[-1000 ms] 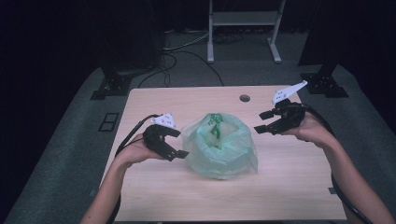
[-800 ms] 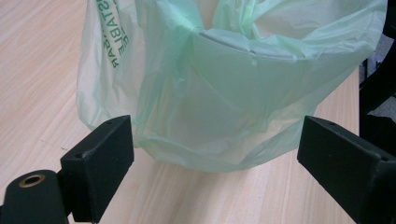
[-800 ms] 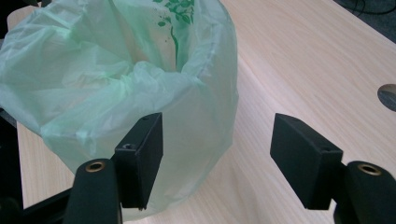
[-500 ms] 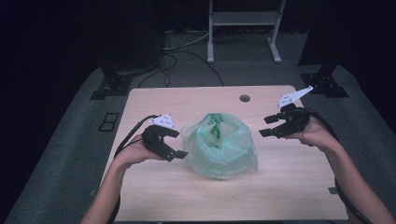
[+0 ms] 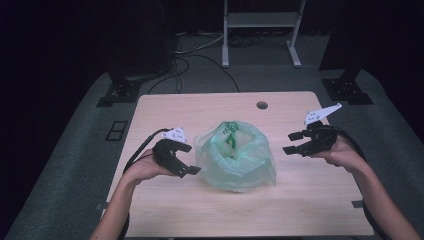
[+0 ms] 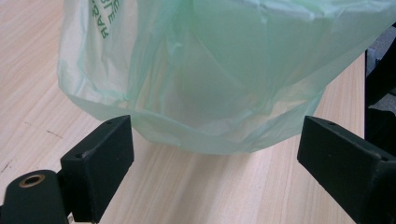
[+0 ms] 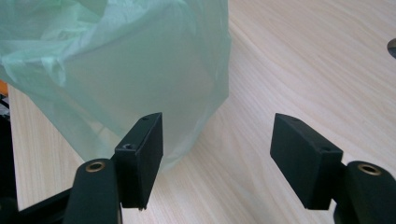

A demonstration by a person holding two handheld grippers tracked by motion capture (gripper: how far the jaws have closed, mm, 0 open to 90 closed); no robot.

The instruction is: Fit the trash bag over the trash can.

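1. Pale green plastic bag (image 5: 235, 157), bulging, green print on top, sits mid-table (image 5: 300, 210).
2. Left gripper (image 5: 186, 160) just beside it, jaws spread, unmoved.
3. Right gripper (image 5: 294, 142), jaws apart, has drawn farther away.

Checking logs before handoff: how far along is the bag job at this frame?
Done: the green bag sits bunched mid-table, with something pale inside. In hand: nothing; left gripper is open close beside it, right gripper open and apart from it. Left: any actual grasp of the bag.
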